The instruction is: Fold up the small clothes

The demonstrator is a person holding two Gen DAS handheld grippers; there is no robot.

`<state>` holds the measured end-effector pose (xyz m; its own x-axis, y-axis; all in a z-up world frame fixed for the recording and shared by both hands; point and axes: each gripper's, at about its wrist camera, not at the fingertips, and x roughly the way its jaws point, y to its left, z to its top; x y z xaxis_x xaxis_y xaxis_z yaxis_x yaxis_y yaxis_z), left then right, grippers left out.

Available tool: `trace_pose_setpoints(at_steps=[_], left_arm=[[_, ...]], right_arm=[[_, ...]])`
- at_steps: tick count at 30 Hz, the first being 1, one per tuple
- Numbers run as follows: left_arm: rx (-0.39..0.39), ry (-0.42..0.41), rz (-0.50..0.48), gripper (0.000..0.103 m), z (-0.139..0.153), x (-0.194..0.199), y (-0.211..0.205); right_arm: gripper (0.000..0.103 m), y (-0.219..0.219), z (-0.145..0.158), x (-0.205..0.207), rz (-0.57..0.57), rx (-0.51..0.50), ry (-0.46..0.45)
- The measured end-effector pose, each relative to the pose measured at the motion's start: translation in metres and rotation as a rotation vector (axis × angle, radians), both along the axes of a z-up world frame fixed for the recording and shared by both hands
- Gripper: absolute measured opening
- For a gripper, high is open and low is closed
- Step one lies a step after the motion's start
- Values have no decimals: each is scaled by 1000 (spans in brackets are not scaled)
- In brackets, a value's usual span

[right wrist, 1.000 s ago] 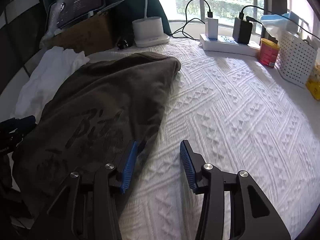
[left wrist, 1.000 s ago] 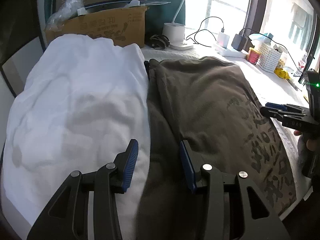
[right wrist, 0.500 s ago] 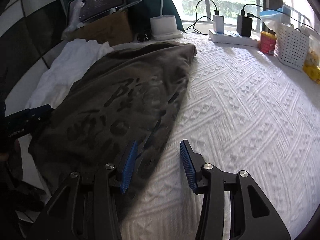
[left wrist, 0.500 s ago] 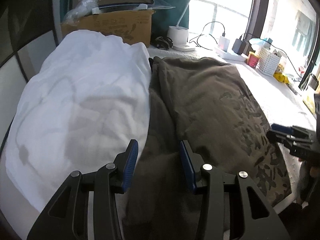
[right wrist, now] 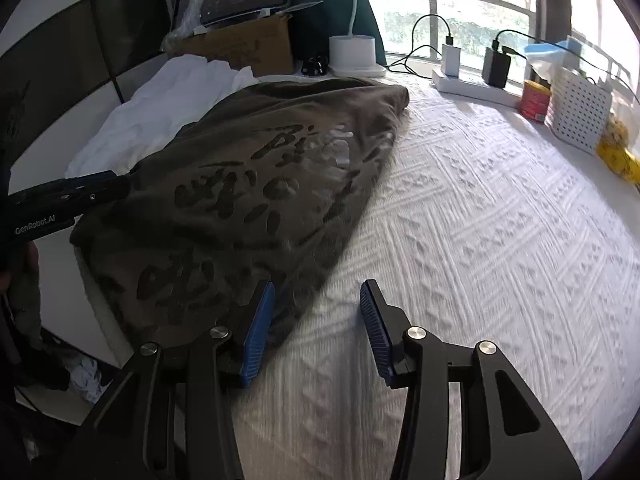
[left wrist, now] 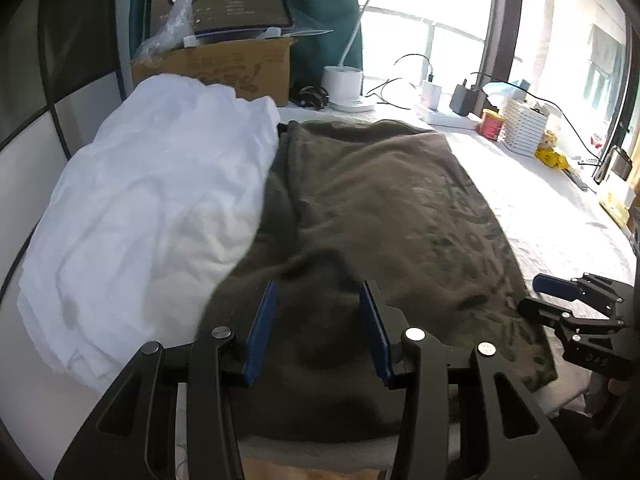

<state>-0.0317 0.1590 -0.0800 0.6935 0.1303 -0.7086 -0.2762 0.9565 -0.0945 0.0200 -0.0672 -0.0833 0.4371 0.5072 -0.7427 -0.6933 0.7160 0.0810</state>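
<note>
An olive-brown shirt [left wrist: 380, 208] with a dark print lies spread on the white quilted bed; it also shows in the right wrist view [right wrist: 256, 184]. A white garment [left wrist: 160, 208] lies bunched to its left, also in the right wrist view [right wrist: 160, 112]. My left gripper [left wrist: 316, 320] is open and empty, just above the shirt's near left hem. My right gripper [right wrist: 316, 316] is open and empty over the shirt's near right corner and the bedspread. It shows in the left wrist view [left wrist: 560, 296] at the right edge.
A cardboard box [left wrist: 224, 68] with a dark appliance stands at the back left. A white lamp base [right wrist: 352, 52], power strip with chargers [right wrist: 472, 80], red can [right wrist: 534, 100] and white basket [right wrist: 580, 112] line the window sill. The white quilted bedspread [right wrist: 500, 240] stretches right.
Both grippers have drawn back toward the near edge of the bed. The left one has shifted right, from the seam between the garments to over the olive shirt's hem. Both stay open.
</note>
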Motion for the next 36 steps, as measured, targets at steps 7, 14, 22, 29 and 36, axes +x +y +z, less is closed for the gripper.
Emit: trace_pose_setpoints(at_steps=[7, 14, 22, 29, 36], left_arm=[[99, 22, -33, 43, -1, -6, -25], [137, -2, -56, 45, 12, -7, -49], [112, -39, -130, 55, 18, 1, -86], [128, -57, -226, 75, 13, 14, -123], [98, -121, -294, 80, 20, 21, -160]], right_arm=[[47, -26, 0, -11, -28, 48, 13], [47, -65, 3, -13, -73, 75, 21], [47, -106, 6, -14, -126, 54, 11], [48, -145, 17, -17, -204, 60, -13], [69, -177, 27, -17, -258, 55, -38]])
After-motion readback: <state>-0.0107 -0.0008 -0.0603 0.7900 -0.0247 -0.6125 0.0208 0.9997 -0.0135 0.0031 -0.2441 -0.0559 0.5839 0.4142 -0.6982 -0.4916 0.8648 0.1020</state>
